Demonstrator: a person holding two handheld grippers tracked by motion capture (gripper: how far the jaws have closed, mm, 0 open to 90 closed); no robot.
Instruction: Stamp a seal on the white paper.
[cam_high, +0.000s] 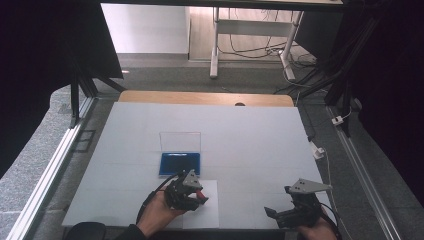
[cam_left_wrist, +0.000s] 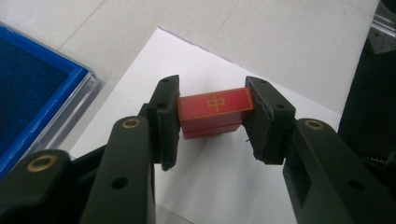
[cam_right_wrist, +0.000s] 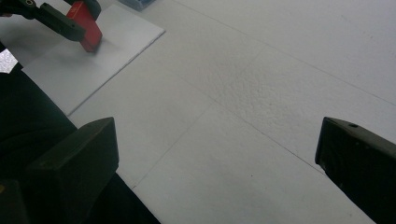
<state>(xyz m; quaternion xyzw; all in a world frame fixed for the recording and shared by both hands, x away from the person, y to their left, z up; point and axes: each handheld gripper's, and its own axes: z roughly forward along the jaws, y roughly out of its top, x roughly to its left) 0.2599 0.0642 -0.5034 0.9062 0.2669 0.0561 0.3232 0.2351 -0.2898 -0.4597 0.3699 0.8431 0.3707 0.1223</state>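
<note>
A red rectangular stamp block (cam_left_wrist: 215, 112) with a gold character on its top face sits clamped between the pads of my left gripper (cam_left_wrist: 212, 122), just above a white sheet of paper (cam_left_wrist: 219, 177). From the high view, the left gripper (cam_high: 196, 197) hovers over that paper (cam_high: 207, 212) near the table's front edge, with the red stamp (cam_high: 201, 195) at its tips. The right gripper view catches the same stamp (cam_right_wrist: 86, 27) over the paper (cam_right_wrist: 70, 70) at upper left. My right gripper (cam_high: 280, 214) rests at the front right, jaws wide apart with nothing between them (cam_right_wrist: 215, 158).
A blue ink-pad case (cam_high: 179, 163) with its clear lid (cam_high: 180, 141) standing up lies just beyond the paper; its blue edge (cam_left_wrist: 42, 107) shows at left in the left gripper view. The white table cover (cam_high: 250, 140) stretches around. Dark frame rails flank both sides.
</note>
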